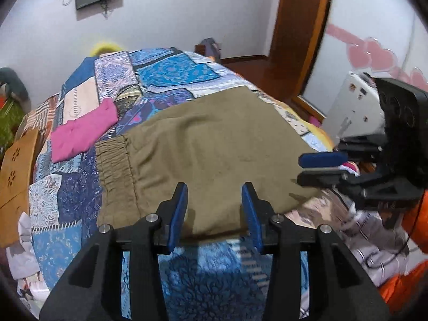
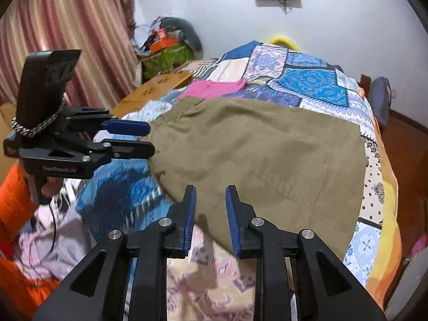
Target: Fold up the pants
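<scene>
Bed [image 1: 171,75]: it was covered by a patchwork spread in blues, whites and purples.
Olive pants [image 1: 214,144]: they lay flat across the middle of the bed, elastic waistband toward the left edge in the left wrist view.
Pink garment [image 1: 83,131]: it sat folded on the spread, just beyond the waistband, apart from the pants.

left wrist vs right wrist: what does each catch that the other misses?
Left wrist only: brown wooden door frame, white box-shaped appliance.
Right wrist only: pink striped curtain, green patterned bag.
Both: olive-green fabric pants spread on the blue patchwork bedspread, folded magenta cloth garment, and both open hand-held grippers, left and right.
</scene>
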`<state>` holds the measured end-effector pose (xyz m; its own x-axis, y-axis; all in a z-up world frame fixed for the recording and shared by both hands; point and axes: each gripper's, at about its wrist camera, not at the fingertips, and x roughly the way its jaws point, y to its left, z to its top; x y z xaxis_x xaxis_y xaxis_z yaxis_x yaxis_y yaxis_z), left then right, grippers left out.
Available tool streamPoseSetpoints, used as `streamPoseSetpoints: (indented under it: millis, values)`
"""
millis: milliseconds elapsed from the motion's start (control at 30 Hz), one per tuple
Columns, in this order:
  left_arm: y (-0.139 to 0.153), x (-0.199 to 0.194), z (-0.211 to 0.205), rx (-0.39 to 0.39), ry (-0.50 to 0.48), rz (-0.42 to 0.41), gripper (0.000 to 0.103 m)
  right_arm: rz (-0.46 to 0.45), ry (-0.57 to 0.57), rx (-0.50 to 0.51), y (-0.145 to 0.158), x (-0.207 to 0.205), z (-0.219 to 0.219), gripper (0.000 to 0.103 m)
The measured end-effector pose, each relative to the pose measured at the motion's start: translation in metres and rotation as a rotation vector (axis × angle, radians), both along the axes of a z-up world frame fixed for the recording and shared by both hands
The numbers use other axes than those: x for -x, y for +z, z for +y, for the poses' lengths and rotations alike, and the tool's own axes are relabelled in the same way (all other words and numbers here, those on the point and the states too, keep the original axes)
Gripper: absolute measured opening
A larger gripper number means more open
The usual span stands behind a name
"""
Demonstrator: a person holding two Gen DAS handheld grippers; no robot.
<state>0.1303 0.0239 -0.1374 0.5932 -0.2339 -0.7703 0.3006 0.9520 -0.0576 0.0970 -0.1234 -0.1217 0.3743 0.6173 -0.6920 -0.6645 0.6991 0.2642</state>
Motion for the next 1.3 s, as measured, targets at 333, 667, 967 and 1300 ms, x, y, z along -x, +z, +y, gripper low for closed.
streamPoseSetpoints:
  millis: [333, 667, 967, 1300]
  values:
    - [-0.059, -0.006, 0.01, -0.054, 0.078, 0.051, 0.042, 0.073, -0.047, 0.085, -0.044, -0.008, -0.005, 0.042]
    - [-0.028, 0.009, 0.034, -0.016, 0.155, 0.003, 0.042, 0.139, -0.182, 0.049, -0.048, -0.006, -0.052, 0.04]
    - [-0.054, -0.003, 0.072, -0.05, 0.317, 0.053, 0.063, 0.175, -0.322, 0.061, -0.061, -0.006, -0.094, 0.044]
    - [-0.064, -0.003, 0.083, -0.007, 0.335, 0.069, 0.069, 0.161, -0.327, 0.059, -0.064, -0.001, -0.093, 0.045]
